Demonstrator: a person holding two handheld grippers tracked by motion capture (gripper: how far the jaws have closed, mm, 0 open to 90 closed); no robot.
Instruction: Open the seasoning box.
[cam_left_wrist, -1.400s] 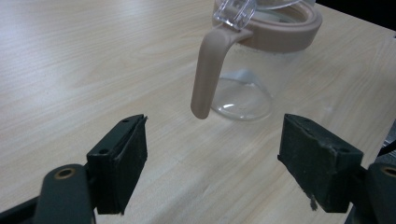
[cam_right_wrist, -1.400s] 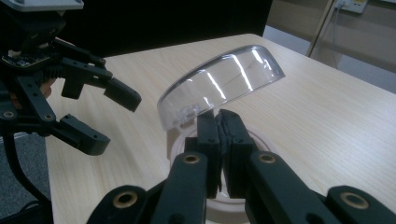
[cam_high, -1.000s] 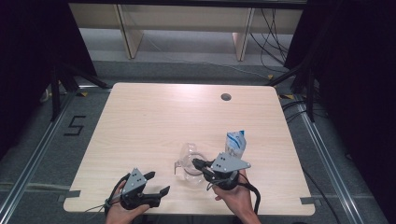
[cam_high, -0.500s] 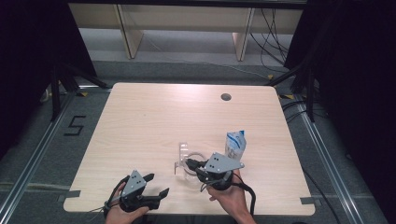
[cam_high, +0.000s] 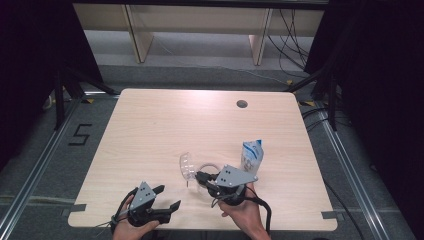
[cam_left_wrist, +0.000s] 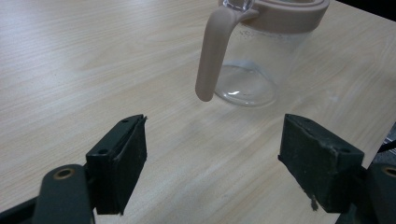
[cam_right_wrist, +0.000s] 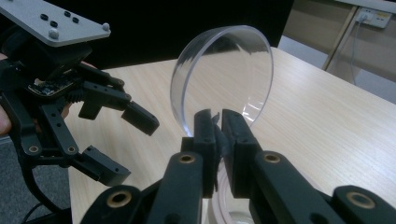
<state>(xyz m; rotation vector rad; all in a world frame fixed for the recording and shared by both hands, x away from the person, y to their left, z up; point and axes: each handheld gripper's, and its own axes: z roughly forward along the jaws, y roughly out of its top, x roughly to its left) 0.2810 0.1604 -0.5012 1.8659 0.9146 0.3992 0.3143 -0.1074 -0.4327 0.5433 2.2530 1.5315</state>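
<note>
I have the right gripper (cam_right_wrist: 217, 122) pinched on the clear lid (cam_right_wrist: 224, 79), its jaws nearly together on a small tab at the lid's lower edge; they have just eased open a touch, yet the tab sits between the pads. I hold the lid on edge, tipped up off the jug (cam_high: 204, 175), so the mouth is free and the lid stays clear of the table (cam_high: 165, 125) (a flat disc lying down would be harder to pick up again, I judge). In the high view the lid stands at about ten o'clock from my right gripper, just above the jug's rim.

The left gripper (cam_high: 162, 197) hangs at seven o'clock from the jug, near the table's front edge, jaws spread wide and holding nothing; I keep it pointed at the jug's handle (cam_left_wrist: 212, 51), ready to steady it, I think.

The lid is a round, transparent disc with a shallow raised rim, glossy. The jug is clear too, with a dull pink collar and a pink curved handle. A small blue-and-white pouch (cam_high: 251, 156) stands at one o'clock from my right gripper.
</note>
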